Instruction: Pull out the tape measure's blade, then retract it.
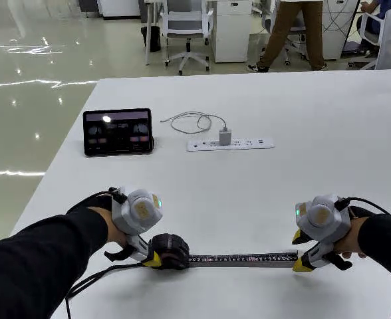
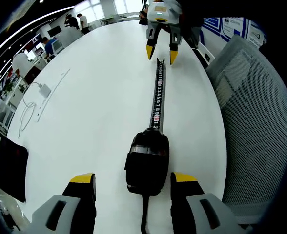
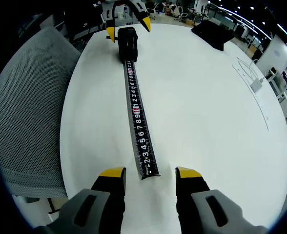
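Observation:
A black tape measure case point(image 1: 169, 251) lies near the front edge of the white table point(image 1: 262, 186). Its blade point(image 1: 242, 259) is pulled out flat to the right. In the left gripper view the case point(image 2: 147, 161) sits between the jaws of my left gripper point(image 2: 133, 178), which is open; the right jaw is almost touching the case and the left one stands apart. The blade point(image 2: 157, 97) runs away to the right gripper point(image 2: 160, 52). My right gripper point(image 3: 150, 172) is open, with the blade's end hook point(image 3: 148, 171) lying loose between its yellow fingertips.
A dark tablet point(image 1: 118, 131) lies at the back left. A white power strip point(image 1: 230, 143) with a charger and coiled cable point(image 1: 192, 121) is mid-table. A grey mesh chair point(image 2: 256, 122) stands at the table's front edge. Office chairs and a standing person point(image 1: 292, 33) are beyond the table.

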`<control>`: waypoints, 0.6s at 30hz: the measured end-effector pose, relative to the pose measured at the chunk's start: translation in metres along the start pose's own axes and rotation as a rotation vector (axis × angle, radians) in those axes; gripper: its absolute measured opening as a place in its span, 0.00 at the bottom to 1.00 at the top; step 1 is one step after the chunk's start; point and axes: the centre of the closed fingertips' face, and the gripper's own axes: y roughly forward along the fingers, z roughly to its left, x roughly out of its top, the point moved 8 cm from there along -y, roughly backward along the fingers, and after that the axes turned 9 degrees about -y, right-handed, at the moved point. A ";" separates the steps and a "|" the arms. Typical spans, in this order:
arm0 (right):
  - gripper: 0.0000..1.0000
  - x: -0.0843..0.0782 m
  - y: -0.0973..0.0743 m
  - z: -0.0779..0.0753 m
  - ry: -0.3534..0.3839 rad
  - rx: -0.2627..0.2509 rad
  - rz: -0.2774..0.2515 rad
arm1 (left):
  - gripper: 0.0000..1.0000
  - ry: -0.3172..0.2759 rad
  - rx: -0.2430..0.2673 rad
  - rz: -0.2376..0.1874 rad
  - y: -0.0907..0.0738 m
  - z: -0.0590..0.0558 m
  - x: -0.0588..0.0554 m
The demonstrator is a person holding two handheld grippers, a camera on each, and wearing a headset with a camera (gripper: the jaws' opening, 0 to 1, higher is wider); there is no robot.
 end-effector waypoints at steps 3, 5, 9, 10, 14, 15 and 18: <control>0.39 0.000 -0.001 -0.002 0.028 -0.024 -0.013 | 0.61 -0.054 -0.009 -0.025 0.000 -0.001 0.001; 0.42 0.000 -0.003 -0.002 0.065 -0.046 -0.032 | 0.65 -0.118 -0.016 -0.042 0.001 -0.004 0.000; 0.47 -0.002 -0.006 -0.002 0.123 -0.109 -0.078 | 0.78 -0.230 0.003 -0.119 0.000 -0.004 -0.005; 0.48 -0.003 -0.007 0.000 0.130 -0.116 -0.084 | 0.81 -0.259 0.015 -0.135 -0.001 -0.003 -0.008; 0.54 -0.009 -0.008 0.010 0.203 -0.116 -0.128 | 1.00 -0.348 0.112 -0.193 -0.003 0.002 -0.018; 0.56 -0.012 -0.008 0.014 0.220 -0.111 -0.129 | 1.00 -0.390 0.109 -0.197 -0.005 -0.002 -0.023; 0.61 -0.016 -0.011 0.018 0.230 -0.145 -0.144 | 1.00 -0.458 0.089 -0.231 -0.007 -0.006 -0.030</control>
